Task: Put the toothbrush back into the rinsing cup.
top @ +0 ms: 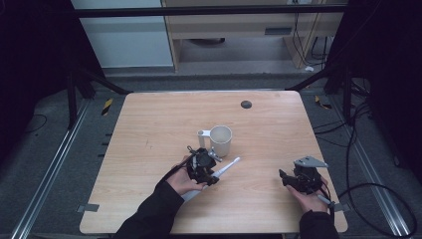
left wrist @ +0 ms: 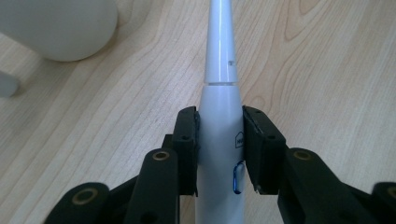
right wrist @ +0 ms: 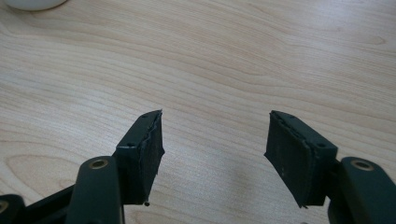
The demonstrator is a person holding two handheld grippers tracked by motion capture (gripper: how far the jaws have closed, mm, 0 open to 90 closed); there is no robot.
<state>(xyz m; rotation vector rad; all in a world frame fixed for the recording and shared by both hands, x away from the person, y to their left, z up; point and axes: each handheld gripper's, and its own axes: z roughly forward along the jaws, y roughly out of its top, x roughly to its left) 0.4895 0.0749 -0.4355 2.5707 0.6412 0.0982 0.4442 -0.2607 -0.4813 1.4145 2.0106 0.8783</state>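
Observation:
A white electric toothbrush (top: 228, 167) lies slantwise just in front of a white mug (top: 220, 141) near the table's middle. My left gripper (top: 204, 168) is shut on its handle; in the left gripper view the pads (left wrist: 187, 140) press both sides of the toothbrush body (left wrist: 219, 70), just above a blue-ringed button, and its neck points away over the wood. The mug (left wrist: 56, 28) sits at the upper left there. At the front right of the table my right gripper (top: 284, 177) is open, and its jaws stand apart over bare wood in the right gripper view (right wrist: 215, 119).
A small black round disc (top: 246, 104) is set in the wooden table (top: 149, 124) near its far edge. Black frame bars and cables surround the table. The mug's base (right wrist: 32, 3) peeks in at the top left of the right gripper view.

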